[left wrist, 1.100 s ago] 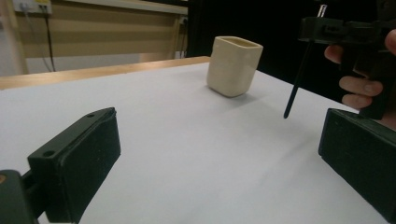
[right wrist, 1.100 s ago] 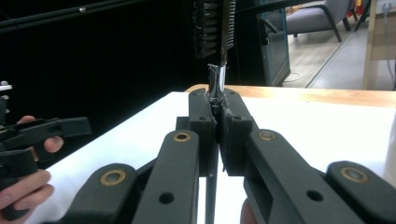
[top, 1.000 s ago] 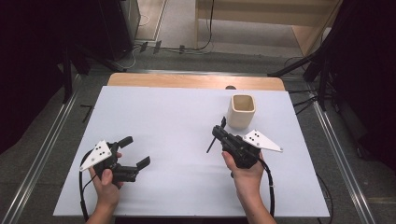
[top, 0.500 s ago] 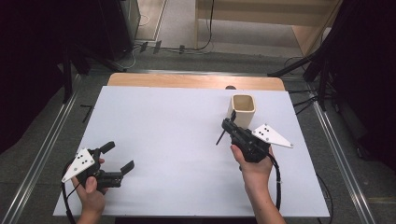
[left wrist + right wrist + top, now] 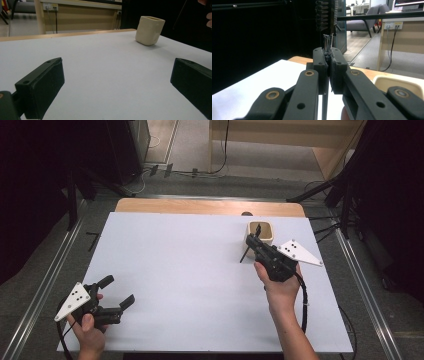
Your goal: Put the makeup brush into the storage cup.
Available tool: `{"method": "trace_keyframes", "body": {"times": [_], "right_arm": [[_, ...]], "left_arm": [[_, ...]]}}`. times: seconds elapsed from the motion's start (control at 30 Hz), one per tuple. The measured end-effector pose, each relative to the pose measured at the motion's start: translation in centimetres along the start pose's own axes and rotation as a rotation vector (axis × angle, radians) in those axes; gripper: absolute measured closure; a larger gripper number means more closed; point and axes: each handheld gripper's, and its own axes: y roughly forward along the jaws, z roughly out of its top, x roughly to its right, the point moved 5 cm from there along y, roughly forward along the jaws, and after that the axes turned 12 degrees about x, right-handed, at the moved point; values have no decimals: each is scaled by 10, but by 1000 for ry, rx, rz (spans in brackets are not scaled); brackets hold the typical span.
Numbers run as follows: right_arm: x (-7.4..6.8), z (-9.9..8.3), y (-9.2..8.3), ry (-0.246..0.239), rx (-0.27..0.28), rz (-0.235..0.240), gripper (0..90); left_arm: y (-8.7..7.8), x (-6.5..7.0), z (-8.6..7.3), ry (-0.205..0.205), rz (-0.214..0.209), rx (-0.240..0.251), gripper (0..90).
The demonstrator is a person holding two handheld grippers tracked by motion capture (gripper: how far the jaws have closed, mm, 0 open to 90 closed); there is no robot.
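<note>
My right hand-held gripper clamps a thin black brush just beside the cream cup; left hand-held gripper gapes, well apart.

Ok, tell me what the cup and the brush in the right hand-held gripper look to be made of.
Cup: probably matte ceramic or plastic; cream, thick-walled, dull surface without glare.
Brush: black bristles, likely synthetic, on a twisted wire stem that glints like bare metal where the right hand-held gripper clamps it; its thin dark handle hangs below the jaws.
</note>
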Motion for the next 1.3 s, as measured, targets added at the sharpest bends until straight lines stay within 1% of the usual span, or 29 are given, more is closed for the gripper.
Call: {"method": "trace_keyframes", "body": {"times": [0.13,0.23,0.43,0.53,0.83,0.87,1.03,1.2,1.3], "right_arm": [[5,4,2,-16,5,-16,868],[8,7,3,-27,8,-24,868],[15,10,5,-44,22,-43,868],[18,12,6,-56,34,-49,868],[25,18,11,-76,47,-74,867],[28,20,11,-82,54,-84,868],[34,24,12,-86,70,-102,868],[41,26,14,-111,80,-125,868],[44,27,16,-111,89,-128,868]], "left_arm": [[-4,-3,0,3,7,2,0],[-6,-4,0,-3,13,3,0],[-6,-4,-1,-4,12,-2,0],[-6,-4,-1,-5,10,0,0],[-6,-4,-1,-6,12,6,0],[-6,-4,-1,-6,12,7,0],[-7,-4,-1,-6,7,8,0],[-6,-5,-2,-7,3,3,0],[-6,-4,-2,-9,-1,1,0]]}}
